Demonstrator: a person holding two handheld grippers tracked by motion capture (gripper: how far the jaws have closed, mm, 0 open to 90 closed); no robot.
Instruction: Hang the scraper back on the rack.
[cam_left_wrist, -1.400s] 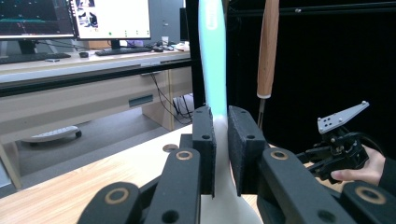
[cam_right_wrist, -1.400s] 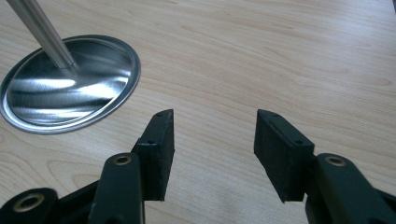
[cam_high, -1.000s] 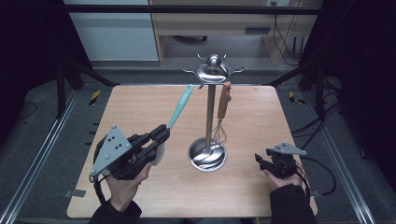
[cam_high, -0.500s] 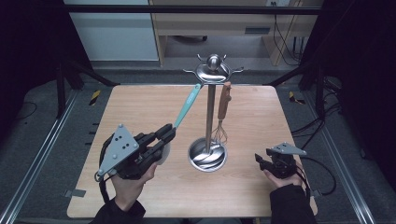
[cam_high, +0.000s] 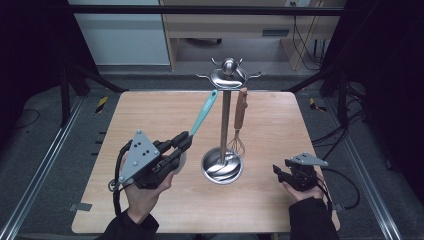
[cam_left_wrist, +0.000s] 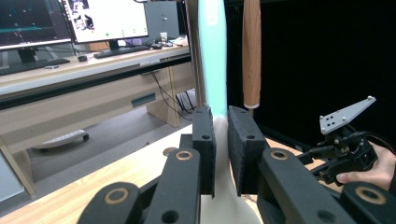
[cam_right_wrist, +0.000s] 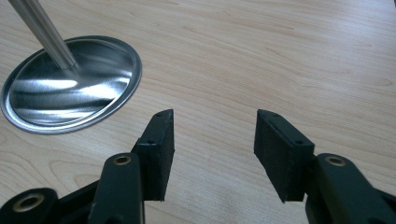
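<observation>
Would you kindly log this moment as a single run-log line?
left tool: shut on teal spatula, raised toward rack hook | right tool: open, empty, over table | whisk: hanging on rack

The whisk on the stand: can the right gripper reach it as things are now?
Probably yes. The right gripper is open and holds nothing, and the bare table lies between it and the whisk, which hangs on the stand's right side.
</observation>
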